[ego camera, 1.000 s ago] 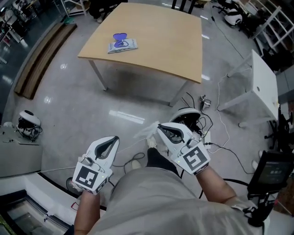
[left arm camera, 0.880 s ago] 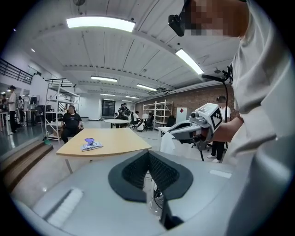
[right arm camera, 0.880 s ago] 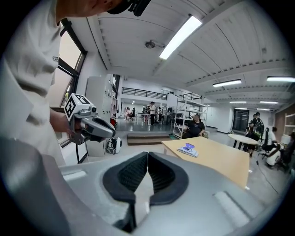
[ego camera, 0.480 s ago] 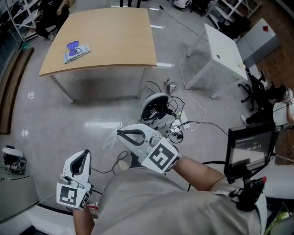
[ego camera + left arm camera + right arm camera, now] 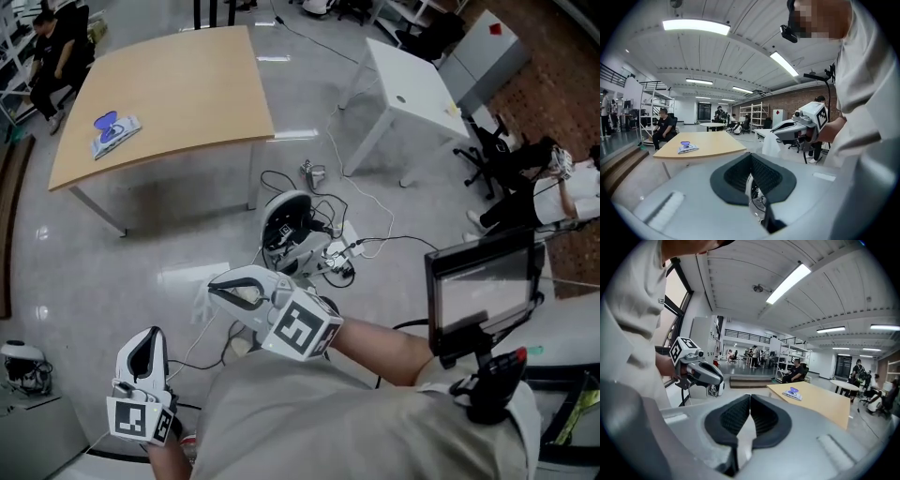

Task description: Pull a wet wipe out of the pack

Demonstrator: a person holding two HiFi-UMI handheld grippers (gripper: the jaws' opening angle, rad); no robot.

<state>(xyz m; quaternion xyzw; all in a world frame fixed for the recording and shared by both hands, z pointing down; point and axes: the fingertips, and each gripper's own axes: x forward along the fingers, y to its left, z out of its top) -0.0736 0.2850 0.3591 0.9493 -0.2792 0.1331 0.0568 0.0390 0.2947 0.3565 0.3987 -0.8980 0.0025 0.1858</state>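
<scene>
Left gripper view: wet wipe (image 5: 769, 146) hangs white from right gripper (image 5: 775, 133), jaws clamped on it. Pack (image 5: 687, 148) well apart, flat on wooden table (image 5: 715, 144). Left gripper (image 5: 750, 164) closed, pads touching, nothing between them.

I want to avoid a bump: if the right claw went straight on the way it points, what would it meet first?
Probably nothing near: the right claw, shut on a wet wipe, aims into the gap between the left claw and the wooden table. Depth is unclear.
</scene>
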